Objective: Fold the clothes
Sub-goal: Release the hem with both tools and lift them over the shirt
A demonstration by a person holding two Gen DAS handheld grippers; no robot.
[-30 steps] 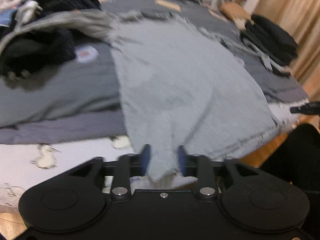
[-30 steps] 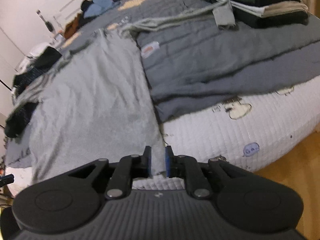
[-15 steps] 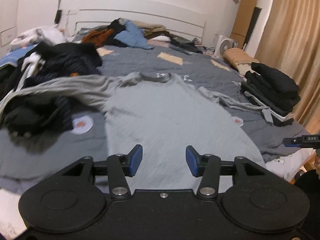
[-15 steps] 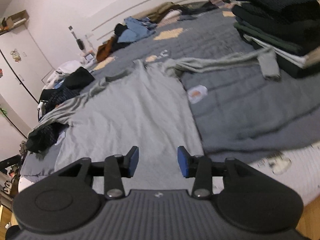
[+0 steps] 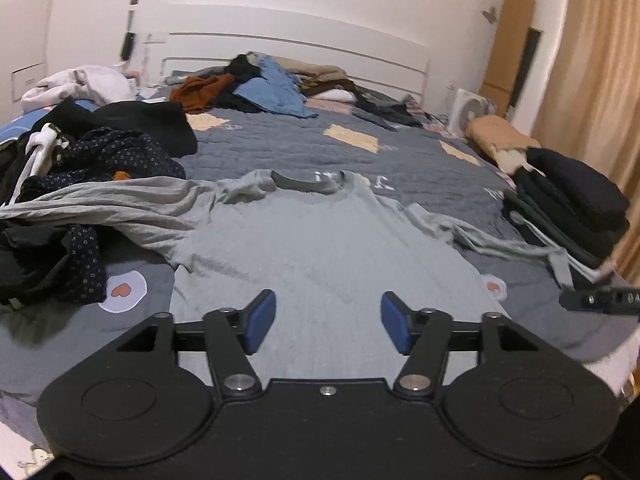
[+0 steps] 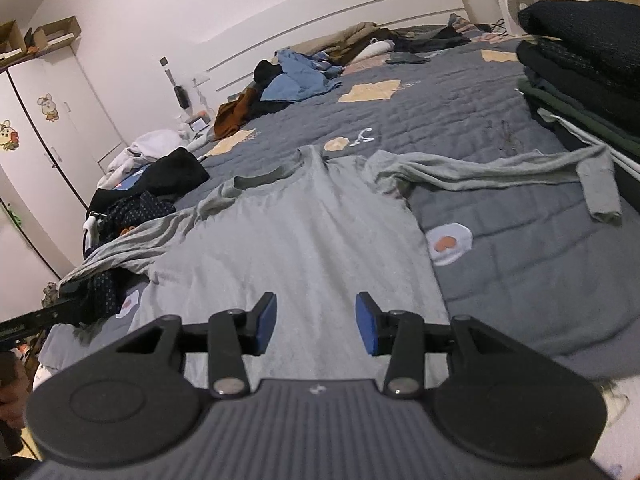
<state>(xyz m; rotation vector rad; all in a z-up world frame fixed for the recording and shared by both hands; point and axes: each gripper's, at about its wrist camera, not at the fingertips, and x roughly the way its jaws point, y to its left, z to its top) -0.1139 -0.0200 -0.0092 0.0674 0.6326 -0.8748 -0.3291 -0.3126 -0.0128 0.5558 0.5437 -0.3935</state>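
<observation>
Left gripper (image 5: 328, 322) with blue pads spread wide and empty above a grey long-sleeved shirt (image 5: 320, 248) lying flat on a grey quilt (image 5: 280, 140), left sleeve draped over dark patterned clothes (image 5: 100, 152), folded dark stack (image 5: 568, 204) at right, headboard (image 5: 296, 50) behind

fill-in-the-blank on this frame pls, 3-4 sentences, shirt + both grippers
1. The grey long-sleeve shirt lies spread flat on the ____.
2. The jaws of the left gripper are ____.
3. The right gripper holds ____.
4. The cuff of one sleeve reaches toward a stack of ____ clothes.

Missing words: bed; open; nothing; folded
</observation>
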